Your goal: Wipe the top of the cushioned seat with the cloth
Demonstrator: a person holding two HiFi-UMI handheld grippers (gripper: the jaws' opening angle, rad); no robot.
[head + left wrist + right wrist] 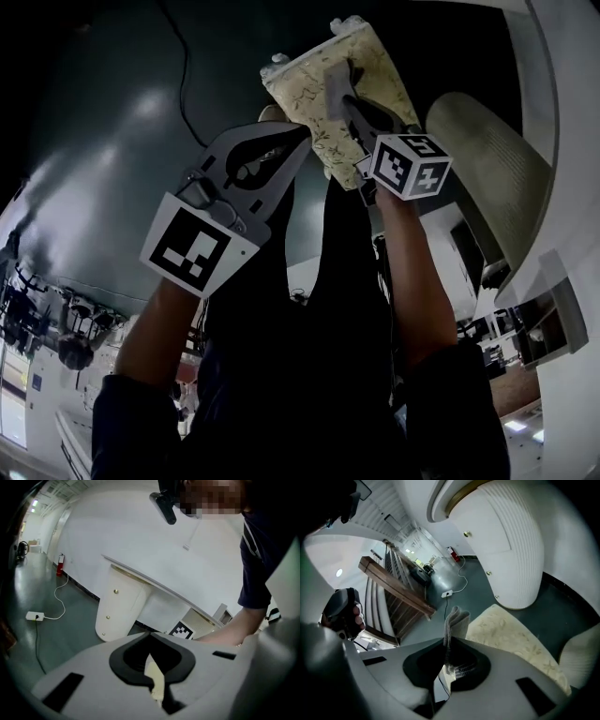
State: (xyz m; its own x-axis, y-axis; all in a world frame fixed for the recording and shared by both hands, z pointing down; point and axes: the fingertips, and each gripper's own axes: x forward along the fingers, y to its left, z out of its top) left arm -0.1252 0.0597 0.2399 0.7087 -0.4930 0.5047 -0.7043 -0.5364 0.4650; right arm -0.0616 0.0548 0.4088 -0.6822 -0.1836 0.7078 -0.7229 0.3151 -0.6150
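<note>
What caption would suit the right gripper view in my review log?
Right gripper shut on a folded grey cloth, with the cream patterned cushioned seat just beyond it.

In the head view we are missing part of the seat (302,89) and all of the cloth (456,618) behind the right gripper (339,82). The left gripper (150,635) is pinching a pale strip (156,679); we are seeing too little to name it.
</note>
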